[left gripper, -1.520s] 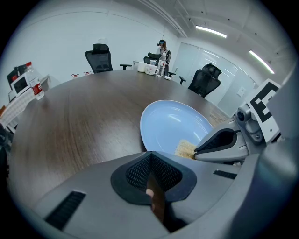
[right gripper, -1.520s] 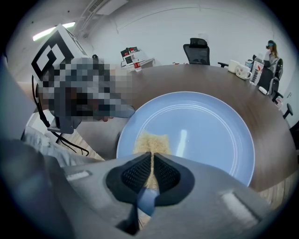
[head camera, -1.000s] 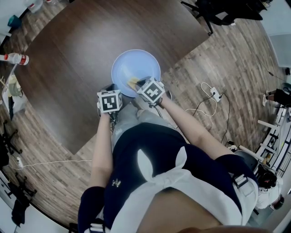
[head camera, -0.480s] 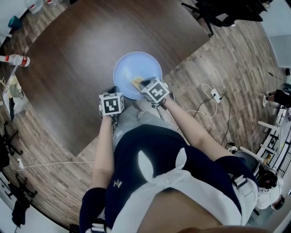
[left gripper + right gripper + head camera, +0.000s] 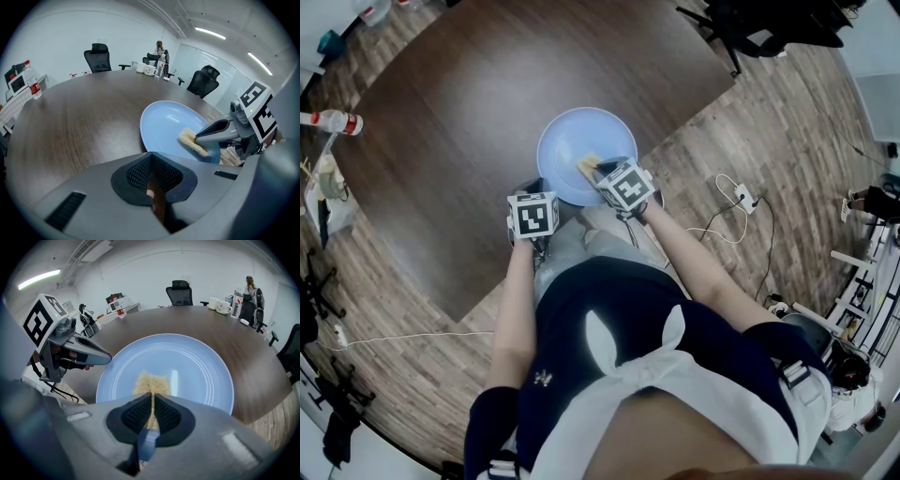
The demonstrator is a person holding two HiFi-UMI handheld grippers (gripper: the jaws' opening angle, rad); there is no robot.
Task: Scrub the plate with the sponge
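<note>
Gripping sponge on plate, right tongs; left tongs closed, empty; chair beyond table.

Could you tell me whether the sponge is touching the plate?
Touching. The left gripper view shows the sponge, in the right tongs, lying on the plate without a gap.

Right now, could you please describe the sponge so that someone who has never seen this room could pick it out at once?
Find the big dark wooden table, then the pale blue plate at its edge. On that plate rests the sponge, pinched by the fingers of the right gripper: the only rough, straw-yellow thing against the smooth blue.
</note>
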